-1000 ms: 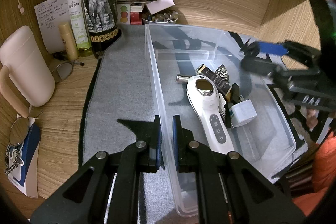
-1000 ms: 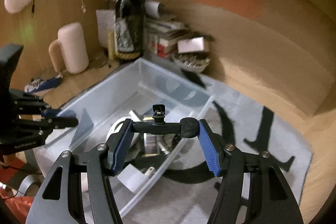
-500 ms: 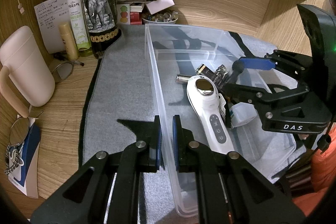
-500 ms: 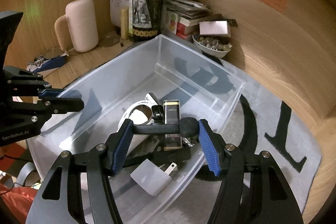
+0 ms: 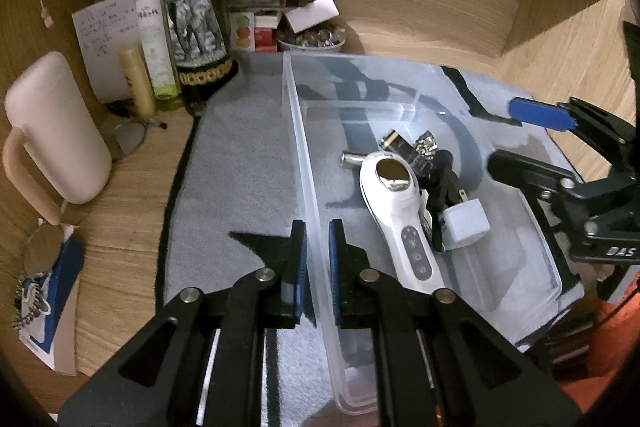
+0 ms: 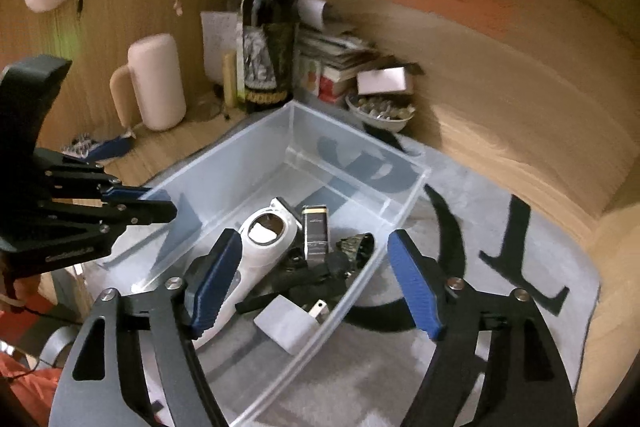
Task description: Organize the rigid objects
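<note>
Holding the clear bin wall tight, the left gripper steadies it; the right gripper hangs wide and empty, probably needing another thing to grab.

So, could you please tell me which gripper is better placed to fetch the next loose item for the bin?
Right. The right gripper is open and empty over the clear bin, while the left gripper is shut on the bin's wall, steadying it.

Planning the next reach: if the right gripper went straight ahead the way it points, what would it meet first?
Probably the pile in the bin: the open right gripper points at the black mic beside the white device. Depth is unclear.
</note>
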The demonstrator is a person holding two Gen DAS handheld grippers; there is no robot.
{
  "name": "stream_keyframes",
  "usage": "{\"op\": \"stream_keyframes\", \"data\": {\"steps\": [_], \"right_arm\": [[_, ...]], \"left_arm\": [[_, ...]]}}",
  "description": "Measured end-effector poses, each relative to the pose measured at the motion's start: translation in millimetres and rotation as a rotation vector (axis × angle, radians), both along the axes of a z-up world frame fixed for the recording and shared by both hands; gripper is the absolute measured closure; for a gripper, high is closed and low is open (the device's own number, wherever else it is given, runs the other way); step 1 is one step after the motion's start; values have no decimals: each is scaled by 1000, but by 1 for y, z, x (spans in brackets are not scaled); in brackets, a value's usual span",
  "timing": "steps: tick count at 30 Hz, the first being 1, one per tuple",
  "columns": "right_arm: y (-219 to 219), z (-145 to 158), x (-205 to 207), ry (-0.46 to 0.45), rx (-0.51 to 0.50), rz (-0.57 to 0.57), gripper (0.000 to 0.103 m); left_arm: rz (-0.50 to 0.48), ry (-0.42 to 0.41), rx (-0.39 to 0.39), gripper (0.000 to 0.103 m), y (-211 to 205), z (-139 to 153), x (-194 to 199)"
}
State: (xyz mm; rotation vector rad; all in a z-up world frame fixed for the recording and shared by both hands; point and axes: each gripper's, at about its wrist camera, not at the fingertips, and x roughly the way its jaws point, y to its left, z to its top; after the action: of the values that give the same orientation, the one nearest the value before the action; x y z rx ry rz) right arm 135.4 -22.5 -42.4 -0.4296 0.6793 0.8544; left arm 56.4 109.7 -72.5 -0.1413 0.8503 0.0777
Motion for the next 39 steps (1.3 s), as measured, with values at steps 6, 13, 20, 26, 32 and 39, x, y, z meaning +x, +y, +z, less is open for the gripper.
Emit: {"op": "stream_keyframes", "data": {"steps": [6, 13, 20, 26, 32, 39], "right_arm": [[-19, 15, -9, -34, 50, -47, 19], [-41, 30, -27, -75, 105, -86, 17], [-64, 45, -46, -130, 162, -137, 12], [-82, 56, -66, -194, 223, -193, 0], [-90, 60, -80, -238, 250, -232, 0], [-98, 58, -90, -252, 292, -275, 0]], "left_arm": [[6, -34, 25, 83, -4, 13, -5], [-23, -123, 62, 66, -22, 38, -22], [-49, -265, 96, 40, -49, 64, -45], [-51, -392, 99, 12, -65, 77, -66], [-58, -477, 84, 1, -72, 83, -80], [-57, -518, 53, 1, -72, 84, -85]]}}
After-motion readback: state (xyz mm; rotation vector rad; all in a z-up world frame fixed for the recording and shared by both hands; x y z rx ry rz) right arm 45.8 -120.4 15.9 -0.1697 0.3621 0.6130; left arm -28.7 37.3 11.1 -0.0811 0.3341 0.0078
